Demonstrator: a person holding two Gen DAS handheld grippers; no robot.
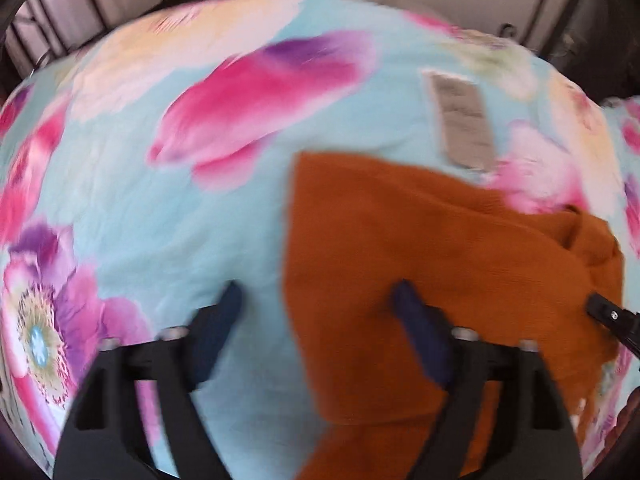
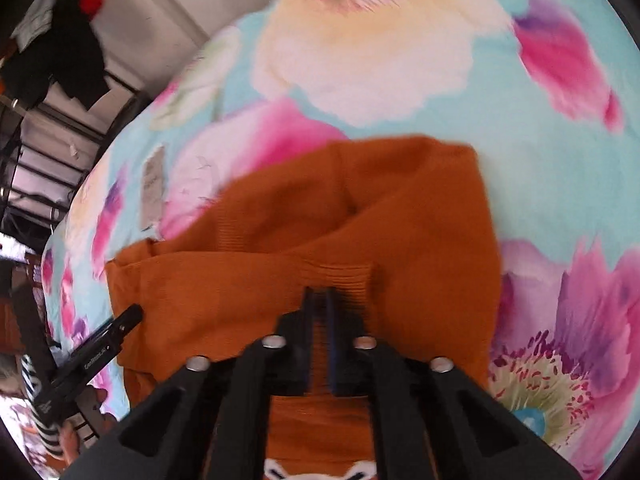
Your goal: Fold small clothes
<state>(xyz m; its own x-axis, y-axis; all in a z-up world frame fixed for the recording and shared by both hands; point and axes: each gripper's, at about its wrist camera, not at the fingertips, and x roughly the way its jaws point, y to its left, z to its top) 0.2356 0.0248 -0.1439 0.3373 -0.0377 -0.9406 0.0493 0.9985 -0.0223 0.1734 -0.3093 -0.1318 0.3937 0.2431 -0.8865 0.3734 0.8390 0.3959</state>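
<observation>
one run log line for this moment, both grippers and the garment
left gripper: open, over orange sweater edge | right gripper: shut on ribbed cuff | sweater partly folded on floral bedsheet

You are looking at a floral bedsheet (image 1: 224,208) spreading across the bed; a grey paper tag (image 1: 464,120) is lying on it, dark clothes (image 2: 60,60) hanging beyond its edge.

Both views motion-blurred. Tag (image 1: 464,120) text on the bed unreadable; sweater (image 1: 420,280) runs off the bottom edge in the left view. White print (image 2: 320,470) on it cropped in the right view.
</observation>
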